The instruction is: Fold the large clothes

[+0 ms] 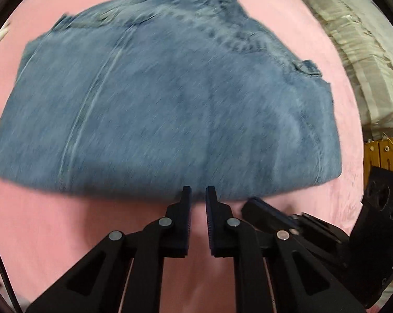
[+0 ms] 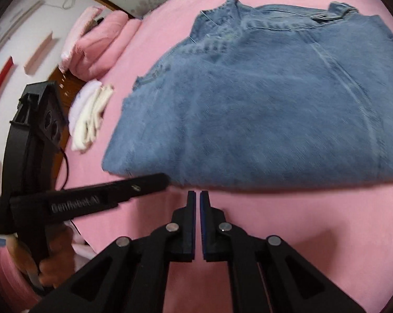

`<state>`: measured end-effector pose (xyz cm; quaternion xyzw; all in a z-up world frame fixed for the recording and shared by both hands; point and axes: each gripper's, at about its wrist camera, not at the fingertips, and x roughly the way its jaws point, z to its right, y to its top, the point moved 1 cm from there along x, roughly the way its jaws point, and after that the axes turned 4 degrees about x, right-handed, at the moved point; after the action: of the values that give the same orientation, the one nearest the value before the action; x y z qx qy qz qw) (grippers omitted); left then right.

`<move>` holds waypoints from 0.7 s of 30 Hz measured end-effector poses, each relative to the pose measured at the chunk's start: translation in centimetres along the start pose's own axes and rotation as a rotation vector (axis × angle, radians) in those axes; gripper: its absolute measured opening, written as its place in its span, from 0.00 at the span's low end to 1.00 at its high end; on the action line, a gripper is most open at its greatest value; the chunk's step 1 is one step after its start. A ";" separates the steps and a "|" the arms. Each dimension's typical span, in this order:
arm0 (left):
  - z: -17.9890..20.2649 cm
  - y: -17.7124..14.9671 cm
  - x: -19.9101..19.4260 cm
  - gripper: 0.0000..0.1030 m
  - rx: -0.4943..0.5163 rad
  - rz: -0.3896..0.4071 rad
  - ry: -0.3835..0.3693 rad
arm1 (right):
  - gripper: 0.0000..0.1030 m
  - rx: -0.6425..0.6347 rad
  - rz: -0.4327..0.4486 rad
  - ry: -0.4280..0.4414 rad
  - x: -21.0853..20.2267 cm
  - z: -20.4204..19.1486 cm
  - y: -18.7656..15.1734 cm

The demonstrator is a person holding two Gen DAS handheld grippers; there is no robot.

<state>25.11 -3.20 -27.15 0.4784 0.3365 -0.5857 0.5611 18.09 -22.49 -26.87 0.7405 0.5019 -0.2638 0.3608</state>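
Folded blue jeans (image 1: 170, 104) (image 2: 261, 109) lie on the pink bed sheet (image 1: 52, 221) (image 2: 300, 221), waistband at the far side and a folded edge toward me. My left gripper (image 1: 198, 189) hovers just short of that near edge, its fingers almost together with a narrow slit and nothing between them. The right gripper (image 2: 198, 193) is shut and empty, also just in front of the near edge. The right gripper's fingers (image 1: 264, 208) show beside the left one. In the right wrist view a hand (image 2: 52, 263) holds the left gripper, whose finger (image 2: 144, 182) touches or nearly touches the jeans' corner.
Pink pillows or folded blankets (image 2: 99, 41) and a small stack of white cloth (image 2: 89, 114) lie at the bed's left side. Crumpled white bedding (image 1: 366, 52) and a wooden piece (image 1: 379, 154) lie beyond the right edge. Bare pink sheet surrounds the jeans.
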 end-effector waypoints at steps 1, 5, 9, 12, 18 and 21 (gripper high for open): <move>0.1 0.9 0.7 0.09 0.008 0.000 -0.001 | 0.02 -0.001 0.014 -0.005 0.4 0.0 0.7; -1.3 3.8 2.8 0.08 0.009 0.011 0.022 | 0.00 0.148 0.021 0.012 3.0 2.9 2.9; -5.3 4.0 2.3 0.01 -0.032 0.057 0.011 | 0.00 0.223 0.099 0.055 1.4 7.5 3.9; -10.5 2.9 -0.4 0.01 -0.113 0.153 0.152 | 0.00 0.235 0.196 -0.085 -3.4 11.5 4.2; -21.9 0.8 -3.5 0.02 -0.392 0.146 0.334 | 0.00 0.279 0.272 -0.451 -11.2 17.6 3.7; -21.5 1.0 -4.1 0.02 -0.401 0.128 0.345 | 0.00 0.231 0.248 -0.532 -11.0 15.6 4.2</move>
<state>29.68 18.07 -29.91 0.4707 0.5056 -0.3803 0.6150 17.61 -42.05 -26.84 0.7371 0.2624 -0.4575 0.4226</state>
